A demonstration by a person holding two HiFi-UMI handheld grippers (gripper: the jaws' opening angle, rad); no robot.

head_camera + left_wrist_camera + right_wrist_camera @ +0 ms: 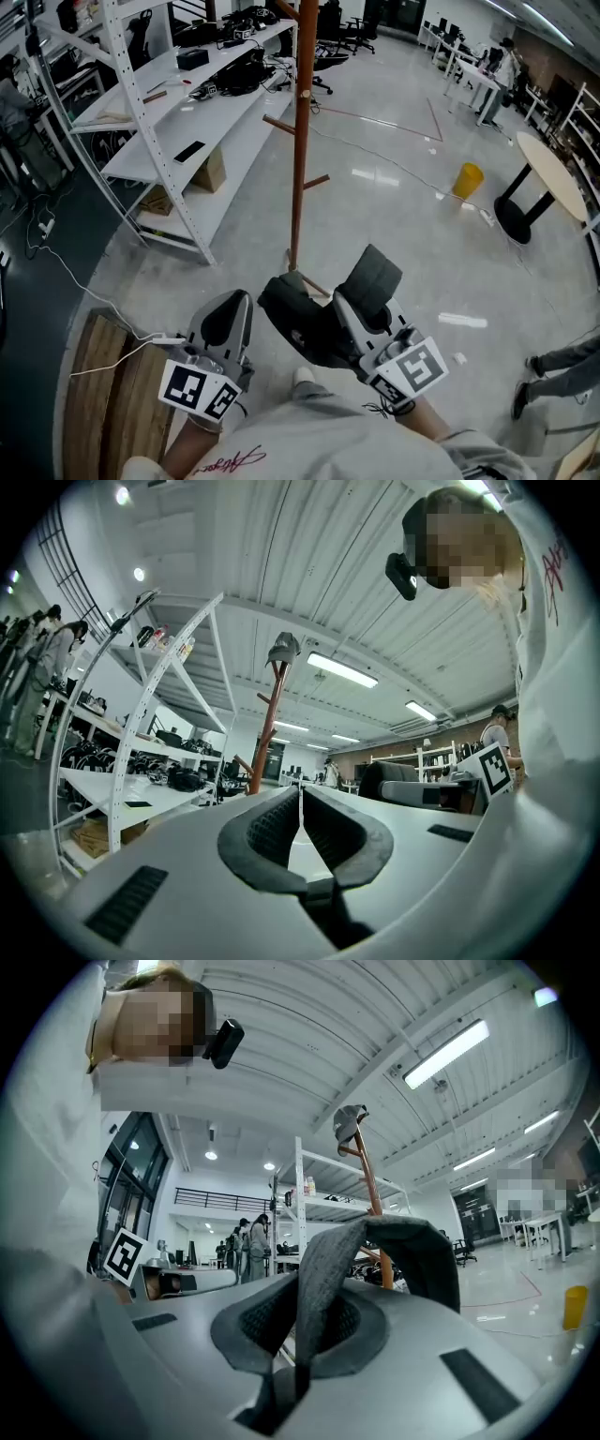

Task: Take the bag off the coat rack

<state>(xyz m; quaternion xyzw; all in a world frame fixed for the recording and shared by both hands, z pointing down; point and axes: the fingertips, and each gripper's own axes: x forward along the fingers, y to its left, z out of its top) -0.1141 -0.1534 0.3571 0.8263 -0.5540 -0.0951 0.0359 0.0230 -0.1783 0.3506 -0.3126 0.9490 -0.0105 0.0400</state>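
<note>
In the head view the brown coat rack [300, 141] stands just ahead of me. A dark bag [298, 326] hangs off the rack, below my right gripper [352, 302]. That gripper is shut on the bag's grey strap [323, 1269], which loops up between its pads and over the right jaw. The strap's loop [373, 275] sticks up above the gripper. My left gripper [228, 317] is beside the bag on the left, shut with nothing between its pads [272, 822]. A cap [349, 1124] sits on top of the coat rack [372, 1199], which also shows in the left gripper view [267, 733].
A white shelving unit [187, 122] with dark gear runs along the left. A wooden bench [103, 375] and a white cable [75, 277] lie at lower left. A yellow bin [467, 180] and a round table [553, 173] stand at right; a person's legs [562, 361] are at far right.
</note>
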